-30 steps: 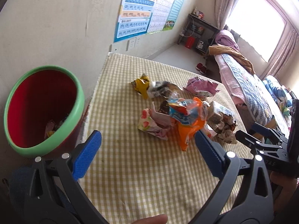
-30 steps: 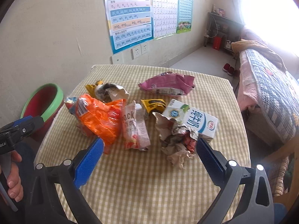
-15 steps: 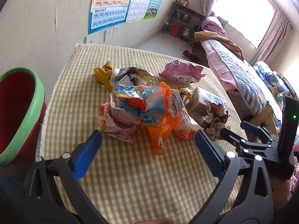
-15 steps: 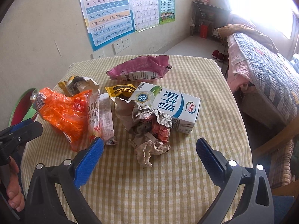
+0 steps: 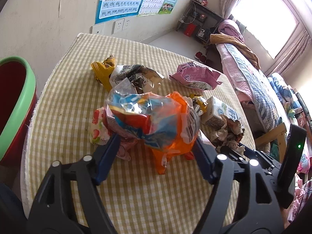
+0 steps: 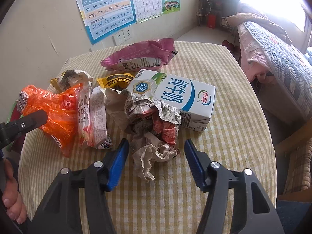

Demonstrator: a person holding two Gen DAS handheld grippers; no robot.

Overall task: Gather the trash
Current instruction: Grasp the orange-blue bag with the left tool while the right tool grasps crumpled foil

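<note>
Left gripper (image 5: 156, 146): jaws had just been closing, its blue pads pressed against either side of the orange snack bag (image 5: 165, 124).
Right gripper (image 6: 156, 150): jaws had just been closing around the crumpled paper wad (image 6: 154, 132); the pads stood apart, with gaps on both sides.
Orange snack bag: sat mid-table, on the pink strawberry wrapper (image 5: 97, 128).
Crumpled paper wad: lay against the milk carton (image 6: 175, 97).
Further off: pink bag (image 6: 140, 56) toward the wall.
Table (image 6: 234, 156): checked cloth.
Bin (image 5: 17, 105): red, green-rimmed, beside the table edge.
</note>
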